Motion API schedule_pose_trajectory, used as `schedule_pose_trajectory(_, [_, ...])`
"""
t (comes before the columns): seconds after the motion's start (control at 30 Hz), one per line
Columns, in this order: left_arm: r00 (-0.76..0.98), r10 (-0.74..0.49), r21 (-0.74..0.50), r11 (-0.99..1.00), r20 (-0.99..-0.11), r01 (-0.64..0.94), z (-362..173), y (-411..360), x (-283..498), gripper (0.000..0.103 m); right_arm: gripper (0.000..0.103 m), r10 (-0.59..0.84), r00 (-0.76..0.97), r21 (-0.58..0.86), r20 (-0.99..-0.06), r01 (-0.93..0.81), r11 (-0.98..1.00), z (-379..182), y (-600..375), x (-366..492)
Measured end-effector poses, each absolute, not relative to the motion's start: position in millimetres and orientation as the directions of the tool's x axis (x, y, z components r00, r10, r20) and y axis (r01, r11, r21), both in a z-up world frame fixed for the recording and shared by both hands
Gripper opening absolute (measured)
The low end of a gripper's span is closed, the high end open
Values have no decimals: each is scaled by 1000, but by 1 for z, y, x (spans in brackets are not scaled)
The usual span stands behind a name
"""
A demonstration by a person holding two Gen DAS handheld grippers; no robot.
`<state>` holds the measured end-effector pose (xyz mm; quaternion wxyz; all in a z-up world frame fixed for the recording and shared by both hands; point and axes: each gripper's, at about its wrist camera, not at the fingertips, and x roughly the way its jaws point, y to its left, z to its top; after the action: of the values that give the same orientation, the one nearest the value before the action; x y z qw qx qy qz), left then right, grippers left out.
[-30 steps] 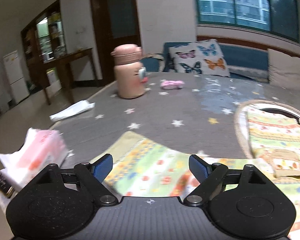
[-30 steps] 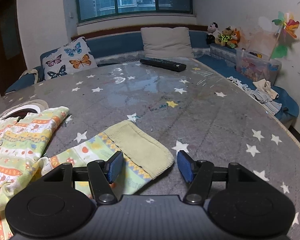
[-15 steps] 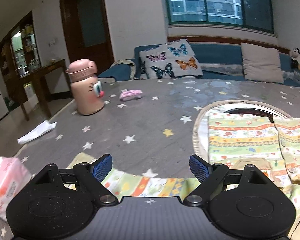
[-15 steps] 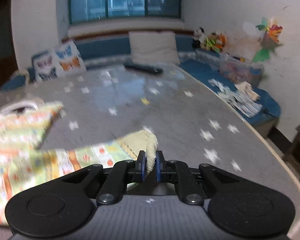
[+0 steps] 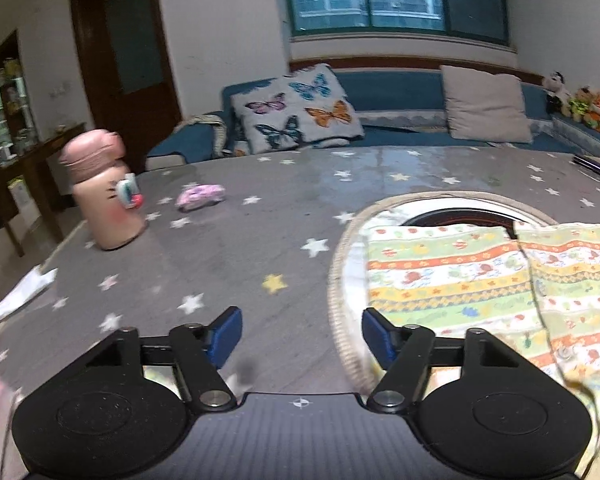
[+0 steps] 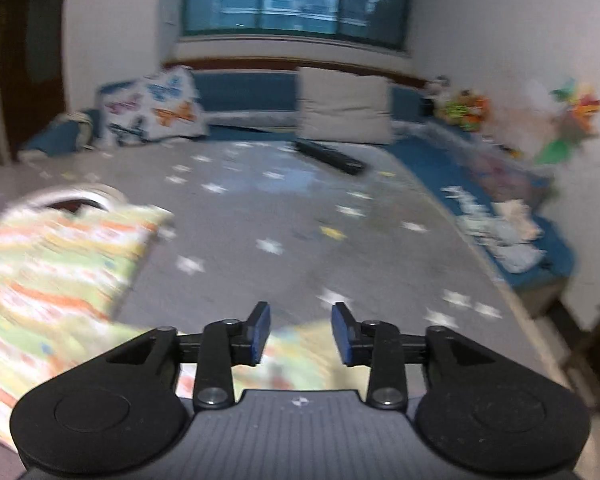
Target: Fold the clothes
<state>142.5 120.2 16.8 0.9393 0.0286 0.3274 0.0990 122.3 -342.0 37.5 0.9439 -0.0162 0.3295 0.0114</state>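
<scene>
1. Left claw (image 5: 302, 334): the two blue pads stand wide apart with nothing between them. Only bare grey star-patterned tabletop (image 5: 236, 248) shows in the gap.

2. Right claw (image 6: 301, 334): the pads stand apart by a moderate gap and grip nothing. This view is motion-blurred. A strip of the striped cloth lies below and just behind the pads, but whether it touches them cannot be determined.

3. Garment (image 5: 480, 284): a child's top in green, yellow and orange bands lies spread on the tabletop, partly over a round pale-rimmed mat (image 5: 342, 280). In the left view it lies to the right of the claw, and its near edge runs under the right-hand pad. In the right view the same garment (image 6: 52, 264) lies to the left and passes beneath the claw body.

4. Key relation: the garment lies between the two claws, and its coloured bands run roughly from side to side. The right claw appears nearer to loose cloth, since fabric sits directly under it. The left claw faces mostly bare tabletop and would need to shift toward its right to reach an edge.

5. Judgement: the fold looks unfinished; the next move calls for each claw to take an edge.

6. Surroundings: a pink bottle (image 5: 104, 194) and a small pink toy car (image 5: 200, 196) stand well apart to the left. A remote control (image 6: 330, 157) lies at the far side.
</scene>
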Motion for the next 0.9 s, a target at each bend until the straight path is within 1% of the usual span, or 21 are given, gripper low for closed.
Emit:
schedule_pose_trajectory(0.13, [754, 157, 104, 988, -637, -117, 10, 113, 167, 66, 38, 183, 754, 114, -631, -143, 983, 37, -316, 161])
schedule_pose_trajectory(0.23, [746, 145, 110, 989, -649, -96, 5, 108, 188, 66, 38, 261, 727, 168, -635, -199, 965, 32, -298, 188])
schedule_pose_trajectory(0.33, [740, 153, 121, 988, -655, -97, 1, 106, 204, 67, 38, 308, 695, 202, -650, -233, 951, 25, -279, 216])
schedule_pose_trajectory(0.4, [734, 131, 106, 991, -666, -80, -2, 106, 215, 67, 38, 328, 674, 220, -662, -243, 945, 21, -269, 230])
schedule_pose_trajectory(0.63, [719, 113, 109, 993, -685, -52, -13, 102, 233, 66, 38, 357, 638, 240, -682, -265, 934, 5, -247, 263])
schedule_pose_trajectory(0.7, [726, 96, 100, 994, -681, -38, -14, 101, 234, 64, 38, 362, 631, 242, -686, -272, 931, 2, -244, 267])
schedule_pose_trajectory(0.8, [730, 66, 74, 997, -680, -21, -14, 102, 237, 53, 37, 364, 626, 241, -689, -275, 931, -3, -240, 272])
schedule_pose_trajectory(0.87, [732, 40, 51, 999, -680, -7, -14, 102, 240, 34, 37, 361, 624, 240, -693, -272, 932, -6, -238, 275])
schedule_pose_trajectory(0.9, [734, 38, 51, 999, -679, -4, -14, 100, 241, 30, 37, 359, 624, 240, -695, -269, 933, -7, -237, 276])
